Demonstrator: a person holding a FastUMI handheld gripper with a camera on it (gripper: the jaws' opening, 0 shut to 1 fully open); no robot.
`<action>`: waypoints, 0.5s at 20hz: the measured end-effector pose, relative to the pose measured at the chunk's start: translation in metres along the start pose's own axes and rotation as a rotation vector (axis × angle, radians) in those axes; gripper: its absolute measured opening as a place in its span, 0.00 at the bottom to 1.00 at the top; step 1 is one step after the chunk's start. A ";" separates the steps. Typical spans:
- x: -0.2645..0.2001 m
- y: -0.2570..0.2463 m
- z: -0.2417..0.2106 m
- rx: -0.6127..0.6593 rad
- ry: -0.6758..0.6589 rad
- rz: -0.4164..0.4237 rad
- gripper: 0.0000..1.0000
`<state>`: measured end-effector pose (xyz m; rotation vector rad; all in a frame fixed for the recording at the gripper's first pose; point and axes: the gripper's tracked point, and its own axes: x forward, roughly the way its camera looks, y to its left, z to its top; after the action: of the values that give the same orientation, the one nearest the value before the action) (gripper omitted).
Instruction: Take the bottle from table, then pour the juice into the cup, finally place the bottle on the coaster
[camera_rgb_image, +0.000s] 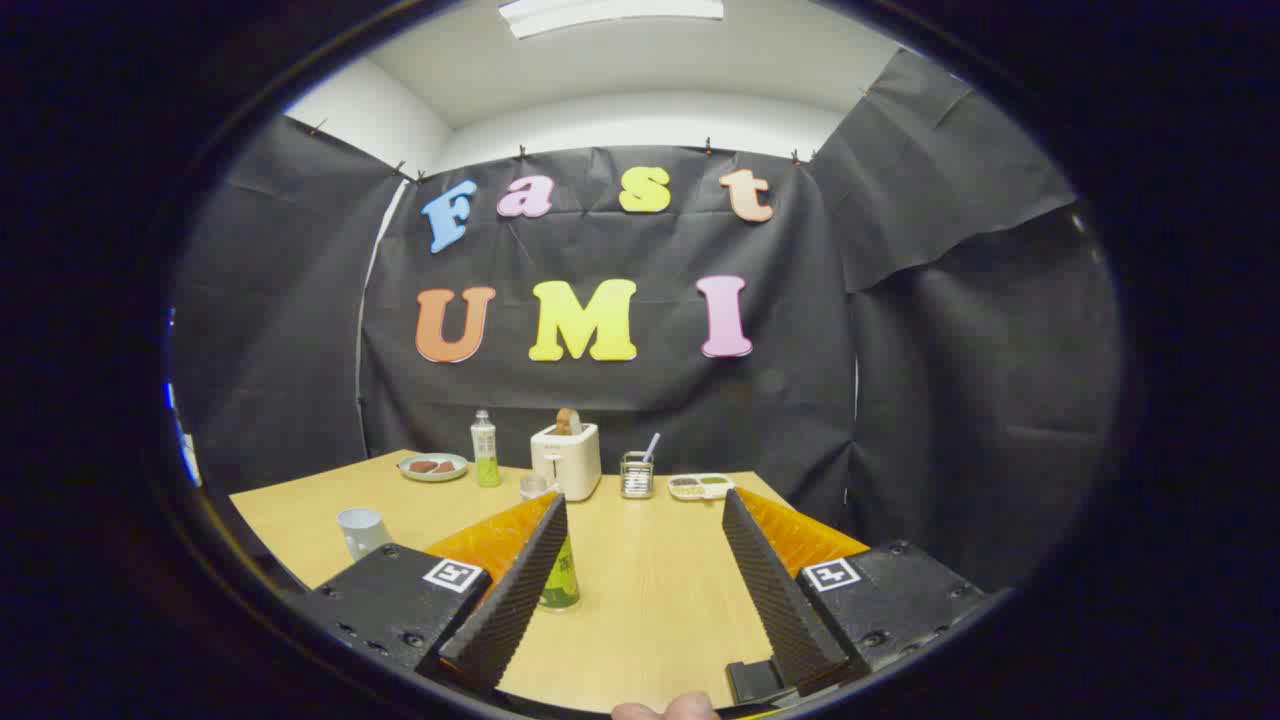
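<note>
Spread, empty tongs (640, 560) over pale wooden table (660, 600), bottle (560, 580) beside left finger, black-draped booth wall (300, 330) beyond.

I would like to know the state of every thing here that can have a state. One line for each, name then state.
Gripper: open, holding nothing.
Near bottle: upright on the table, next to one finger, partly hidden by it.
Far bottle: upright, cap on, liquid low.
Cup: upright; contents cannot be seen.
Toaster: bread sticking up from the slot.
Plate: holds brown food.
</note>
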<state>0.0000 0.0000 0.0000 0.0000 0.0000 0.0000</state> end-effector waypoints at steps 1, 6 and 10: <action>0.002 -0.004 -0.001 -0.009 0.011 -0.009 1.00; 0.003 -0.002 0.001 -0.003 -0.036 -0.020 1.00; 0.009 0.017 -0.006 0.009 -0.014 0.031 1.00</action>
<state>0.0089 0.0166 -0.0061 0.0090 -0.0142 0.0312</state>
